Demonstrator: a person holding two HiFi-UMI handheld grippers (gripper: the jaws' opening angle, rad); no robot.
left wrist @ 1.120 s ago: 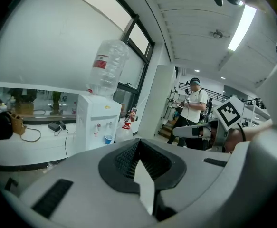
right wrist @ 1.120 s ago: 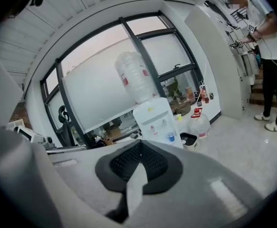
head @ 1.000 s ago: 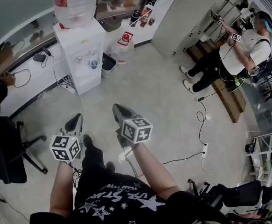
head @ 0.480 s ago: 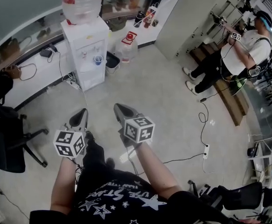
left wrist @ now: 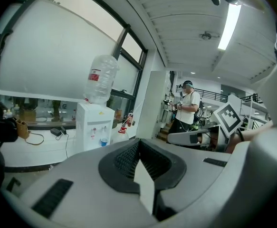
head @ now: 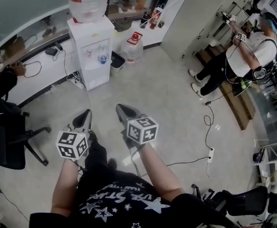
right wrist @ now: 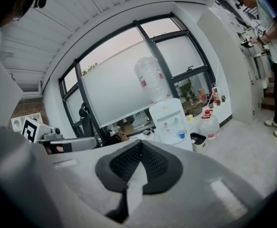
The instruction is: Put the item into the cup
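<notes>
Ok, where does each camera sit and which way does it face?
Head view: on the person's head, steeply down at the floor; both forearms, left tool, right tool show.
Left gripper view: on the left tool, along its shut jaws toward the water dispenser; right tool at right.
Right gripper view: on the right tool, facing the water dispenser; left tool at left.
Shared: the water dispenser.

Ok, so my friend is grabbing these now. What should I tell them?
Left gripper: shut, empty, held above the floor.
Right gripper: shut, empty, beside the left one.
Cup: blue, under the taps of the water dispenser, across the room, ahead and to the left.
Item: not seen in any view.
Done: nothing yet.
Left: find the item, grip it, carry it to the cup and drop it in.
</notes>
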